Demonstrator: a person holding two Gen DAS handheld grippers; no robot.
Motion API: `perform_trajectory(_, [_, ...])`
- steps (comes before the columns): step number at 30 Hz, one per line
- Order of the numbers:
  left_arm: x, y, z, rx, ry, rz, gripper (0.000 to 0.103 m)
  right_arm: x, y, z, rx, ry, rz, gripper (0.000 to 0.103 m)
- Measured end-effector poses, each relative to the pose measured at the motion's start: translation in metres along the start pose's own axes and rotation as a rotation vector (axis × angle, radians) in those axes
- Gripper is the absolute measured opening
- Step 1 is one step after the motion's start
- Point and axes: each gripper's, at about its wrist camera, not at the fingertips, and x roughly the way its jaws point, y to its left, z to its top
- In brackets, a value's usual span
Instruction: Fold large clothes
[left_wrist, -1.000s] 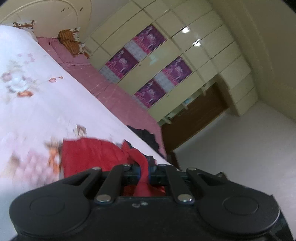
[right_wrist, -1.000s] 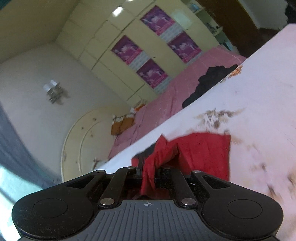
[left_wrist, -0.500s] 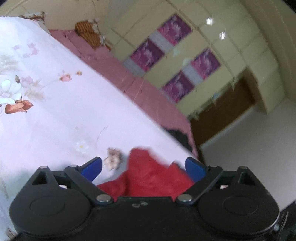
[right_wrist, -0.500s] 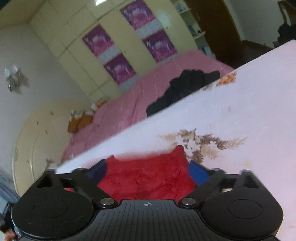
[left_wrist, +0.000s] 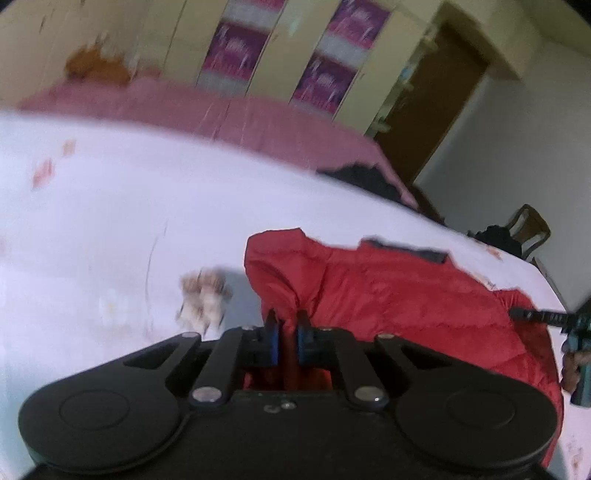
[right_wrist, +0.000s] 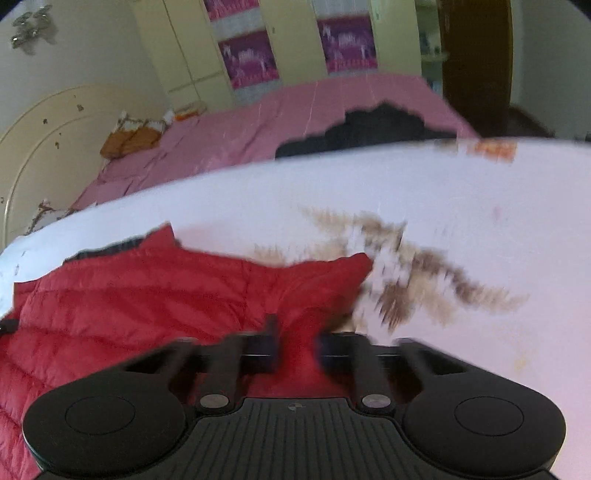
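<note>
A red quilted jacket (left_wrist: 399, 291) lies spread on a white flowered bedsheet (left_wrist: 129, 206). It also shows in the right wrist view (right_wrist: 147, 299). My left gripper (left_wrist: 283, 328) is shut on a fold at the jacket's left edge. My right gripper (right_wrist: 295, 338) is shut on a fold of the red jacket near its right corner. The tip of the right gripper shows at the right edge of the left wrist view (left_wrist: 543, 317). The jacket's dark collar lining (left_wrist: 410, 251) lies at its far side.
A pink bed cover (right_wrist: 295, 114) lies beyond the white sheet, with a black garment (right_wrist: 369, 129) on it. Cream wardrobes with purple panels (left_wrist: 325, 62) stand behind. A brown door (left_wrist: 428, 110) and a chair (left_wrist: 524, 229) are at the right.
Both grippers were shut on red cloth, opened over the jacket half a second ago, and have now shut again on folds at its edges. Both views swung toward level.
</note>
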Motion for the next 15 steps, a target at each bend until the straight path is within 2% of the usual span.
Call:
perform_trajectory(4, [-0.021,-0.010,0.007,0.031,-0.147,-0.018,0.005,-0.019,0.008,0.013,-0.046,-0.131,0.010,0.007])
perform_trajectory(7, [-0.019,-0.016,0.014,0.044,-0.195,0.004,0.005,-0.015,0.017,0.020,-0.078,-0.175,0.002,0.007])
perform_trajectory(9, [-0.007,-0.020,0.019,0.038,-0.164,0.032,0.005,-0.001,0.018,0.022,-0.078,-0.159,-0.015,0.007])
perform_trajectory(11, [0.013,-0.020,0.020,0.044,-0.093,0.101,0.005,0.016,0.016,0.020,-0.065,-0.111,-0.043,0.007])
perform_trajectory(15, [0.041,-0.015,0.008,0.060,0.032,0.162,0.005,0.058,0.008,0.002,-0.064,0.057,-0.122,0.008])
